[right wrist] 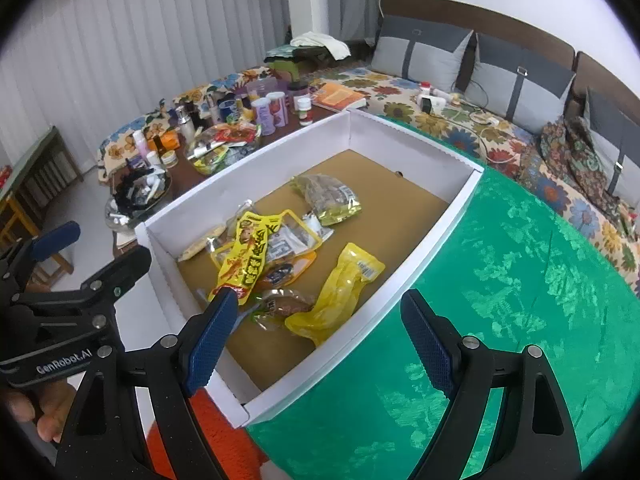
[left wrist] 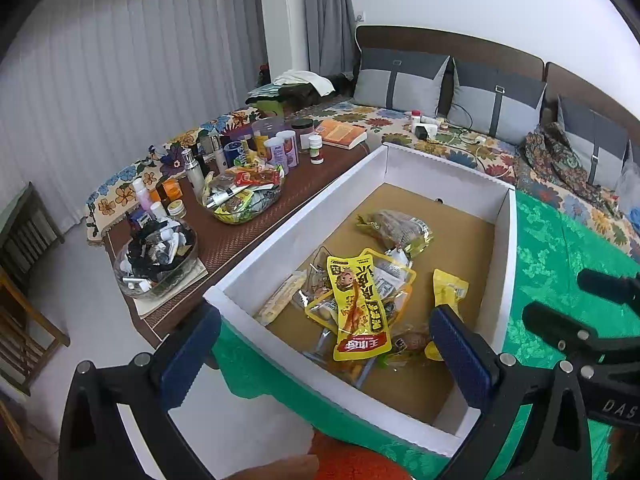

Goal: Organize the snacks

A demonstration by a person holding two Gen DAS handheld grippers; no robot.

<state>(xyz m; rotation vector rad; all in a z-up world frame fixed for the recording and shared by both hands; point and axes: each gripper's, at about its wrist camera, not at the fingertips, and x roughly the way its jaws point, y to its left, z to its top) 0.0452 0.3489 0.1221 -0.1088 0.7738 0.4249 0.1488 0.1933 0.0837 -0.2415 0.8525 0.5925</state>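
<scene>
Ahead of your right hand-held gripper (right wrist: 316,332), jaws wide and empty, glossy yellow snack pouches (right wrist: 256,256) overlap inside the white cardboard box (right wrist: 400,308); you could pinch two together or snag the wall.

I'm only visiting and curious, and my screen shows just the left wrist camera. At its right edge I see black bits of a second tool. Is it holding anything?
Observer: No. The right wrist view shows the right tool open, with nothing between its blue pads.
Operator: One of my blue pads hides the lower half of the plain yellow packet. Where does it end?
Observer: The yellow packet runs on, crumpled, almost to the side wall of the white box.
Operator: What carries the left tool?
Observer: A person's hand. Its fingers show just under the handle of the left tool.
</scene>
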